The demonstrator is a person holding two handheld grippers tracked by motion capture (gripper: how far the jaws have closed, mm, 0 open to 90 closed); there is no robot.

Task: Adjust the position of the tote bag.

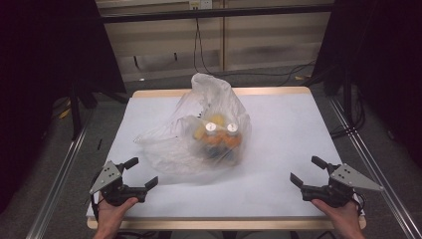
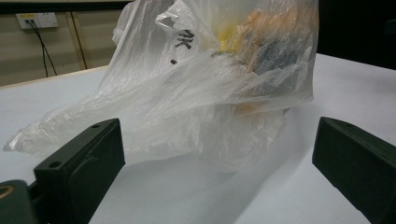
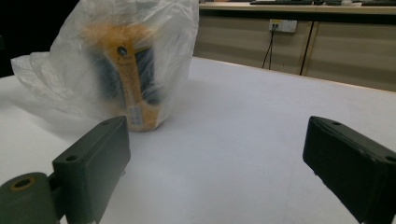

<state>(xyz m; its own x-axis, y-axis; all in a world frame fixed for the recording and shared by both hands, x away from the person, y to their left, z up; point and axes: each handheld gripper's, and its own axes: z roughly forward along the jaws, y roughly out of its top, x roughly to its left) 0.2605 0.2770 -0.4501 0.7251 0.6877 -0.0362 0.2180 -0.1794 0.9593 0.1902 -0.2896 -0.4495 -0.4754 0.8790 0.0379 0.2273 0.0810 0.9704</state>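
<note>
A thin translucent plastic bag (image 1: 199, 132) stands near the middle of the white table (image 1: 283, 129), its top bunched upward. Through the film two white-capped bottles (image 1: 222, 128) with orange labels show, blurred; a yellow shape beside them is too hazy to make out. In the left gripper view the bag's top is cut off by the frame. The left gripper (image 1: 141, 173) rests at the near left corner, jaws spread wide and empty, close to the bag's trailing edge. The right gripper (image 1: 308, 172) sits near the right edge, jaws likewise wide and empty, well apart from the bag. Bare tabletop lies between them.
</note>
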